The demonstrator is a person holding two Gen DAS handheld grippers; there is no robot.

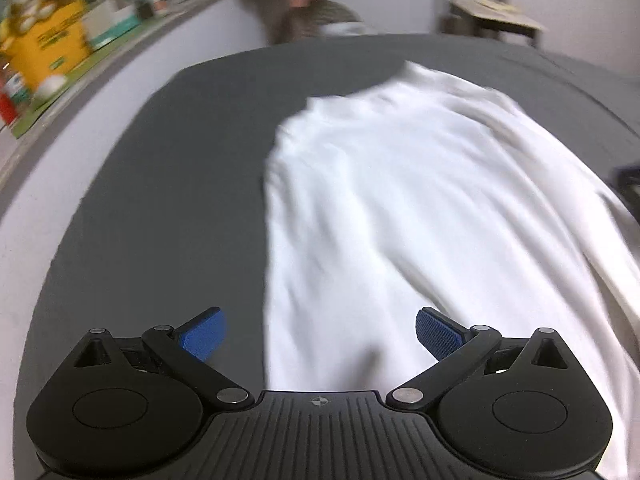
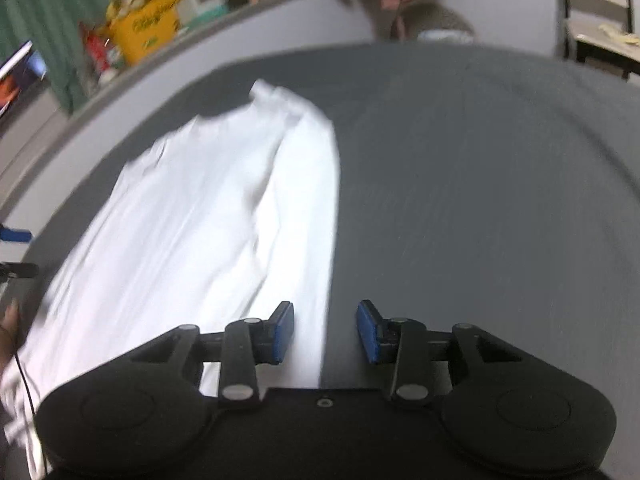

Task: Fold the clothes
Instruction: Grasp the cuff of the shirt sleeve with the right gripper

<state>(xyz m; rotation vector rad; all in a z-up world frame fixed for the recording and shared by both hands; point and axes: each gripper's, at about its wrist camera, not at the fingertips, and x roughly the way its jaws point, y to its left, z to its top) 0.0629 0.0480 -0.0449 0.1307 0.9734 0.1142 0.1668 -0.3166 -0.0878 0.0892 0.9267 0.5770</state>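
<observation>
A white long-sleeved garment [image 1: 420,208] lies spread on a dark grey table [image 1: 168,200], its sleeves folded in. My left gripper [image 1: 320,334] is open wide and empty, hovering over the garment's near left edge. In the right wrist view the same garment [image 2: 208,208] lies left of centre on the table [image 2: 480,200]. My right gripper [image 2: 325,330] is open and empty, straddling the garment's near right edge. Both views are blurred by motion.
A ledge with a yellow box [image 1: 48,48] and other packages runs along the wall behind the table; the box also shows in the right wrist view [image 2: 148,28]. A person's hand [image 2: 10,328] is at the left edge. A wooden table [image 1: 496,12] stands at the back right.
</observation>
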